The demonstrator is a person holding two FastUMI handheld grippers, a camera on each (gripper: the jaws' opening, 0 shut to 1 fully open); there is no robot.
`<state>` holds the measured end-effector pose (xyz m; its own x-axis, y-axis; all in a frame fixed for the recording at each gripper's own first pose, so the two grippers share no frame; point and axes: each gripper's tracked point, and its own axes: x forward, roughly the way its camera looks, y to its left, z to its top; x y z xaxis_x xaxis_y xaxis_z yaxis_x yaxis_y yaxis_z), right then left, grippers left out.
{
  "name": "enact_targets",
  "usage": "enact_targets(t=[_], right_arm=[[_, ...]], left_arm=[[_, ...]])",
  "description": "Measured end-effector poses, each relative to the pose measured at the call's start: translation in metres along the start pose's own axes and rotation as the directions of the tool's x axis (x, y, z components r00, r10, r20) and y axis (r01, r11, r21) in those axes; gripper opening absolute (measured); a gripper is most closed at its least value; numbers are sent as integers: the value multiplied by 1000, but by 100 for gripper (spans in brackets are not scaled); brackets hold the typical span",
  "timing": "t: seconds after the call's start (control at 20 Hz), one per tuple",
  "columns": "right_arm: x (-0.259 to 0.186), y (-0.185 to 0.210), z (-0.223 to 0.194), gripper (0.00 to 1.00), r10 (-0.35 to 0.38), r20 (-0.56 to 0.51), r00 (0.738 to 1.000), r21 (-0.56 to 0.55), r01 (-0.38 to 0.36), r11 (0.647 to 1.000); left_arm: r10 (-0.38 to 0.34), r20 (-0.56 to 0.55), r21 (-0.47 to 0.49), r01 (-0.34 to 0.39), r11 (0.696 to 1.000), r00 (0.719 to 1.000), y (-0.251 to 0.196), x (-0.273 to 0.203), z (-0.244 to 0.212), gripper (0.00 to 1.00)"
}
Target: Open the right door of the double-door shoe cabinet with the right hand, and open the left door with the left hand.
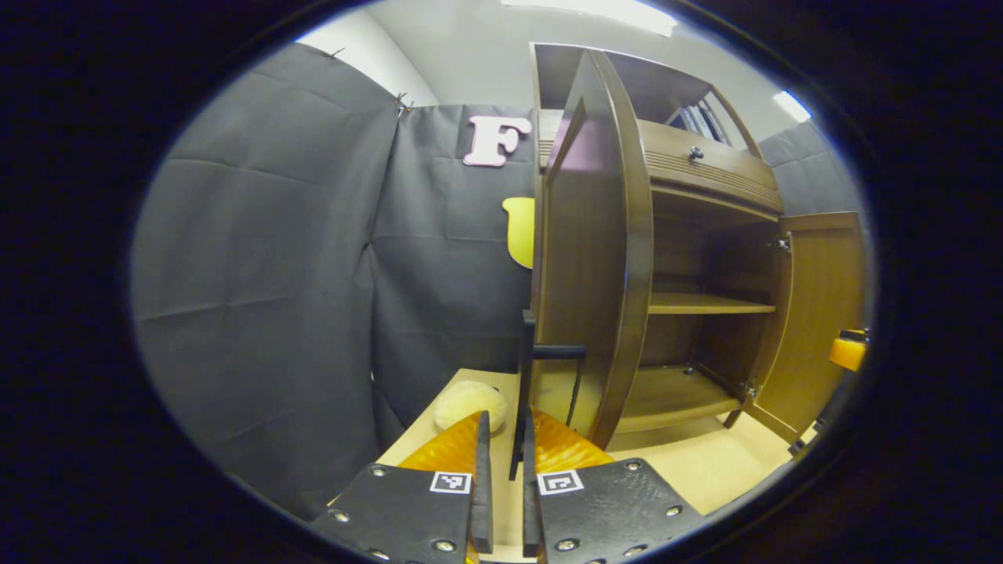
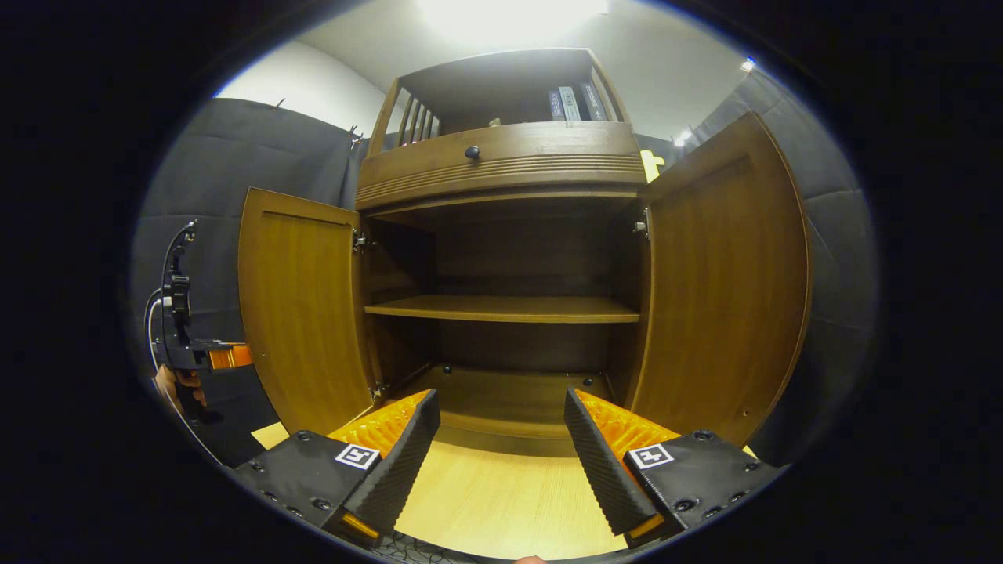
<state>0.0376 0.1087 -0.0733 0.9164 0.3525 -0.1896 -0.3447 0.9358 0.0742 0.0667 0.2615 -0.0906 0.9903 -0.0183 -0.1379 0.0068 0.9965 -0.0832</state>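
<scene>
The left gripper (image 1: 505,439) is pinched on a thin black handle (image 1: 523,376) at the edge of the shoe cabinet's left door (image 1: 595,258), though the contact is hard to make out. The shoe cabinet (image 2: 501,235) stands with both doors swung wide, its brown shelves bare; the right door (image 2: 725,282) is free. In front of the cabinet the right gripper (image 2: 501,439) is spread wide, empty.

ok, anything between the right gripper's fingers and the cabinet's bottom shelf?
Nothing: in the right gripper view, bare light wood tabletop runs from the open right gripper to the bottom shelf.

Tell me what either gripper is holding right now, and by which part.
The left gripper is shut on the left door's black handle. The right gripper is open, holding nothing.
</scene>
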Motion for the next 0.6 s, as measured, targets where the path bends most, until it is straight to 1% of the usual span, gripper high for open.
enact_targets(t=[0.15, 0.2, 0.25, 0.35, 0.45, 0.5, 0.55, 0.6], right_arm=[[0, 4, 1, 97, 2, 4, 1000, 4, -2, 1000], [0, 4, 1, 100, 0, 5, 1000, -1, 0, 1000], [0, 3, 2, 100, -3, 6, 1000, -4, 3, 1000], [-3, -1, 4, 100, -12, 10, 1000, -1, 12, 1000], [-4, -4, 10, 100, -20, 19, 1000, 11, 20, 1000], [-6, -6, 13, 100, -29, 24, 999, 12, 28, 1000], [-7, -9, 17, 97, -36, 27, 999, 12, 35, 999], [-8, -14, 20, 100, -47, 31, 998, 10, 47, 999]], left_arm=[[19, 23, 1, -19, 1000, 1000, 7, -8, 8, 16], [30, 30, 5, -31, 1000, 999, 11, -11, 10, 16], [44, 36, 9, -44, 999, 998, 16, -14, 13, 19], [74, 50, 9, -74, 997, 996, 31, -21, 20, 18], [101, 64, -5, -101, 995, 993, 42, -27, 29, 18], [103, 70, -22, -101, 995, 992, 45, -31, 34, 18], [101, 74, -38, -98, 994, 992, 43, -35, 38, 18], [100, 78, -47, -97, 994, 992, 40, -40, 42, 19]])
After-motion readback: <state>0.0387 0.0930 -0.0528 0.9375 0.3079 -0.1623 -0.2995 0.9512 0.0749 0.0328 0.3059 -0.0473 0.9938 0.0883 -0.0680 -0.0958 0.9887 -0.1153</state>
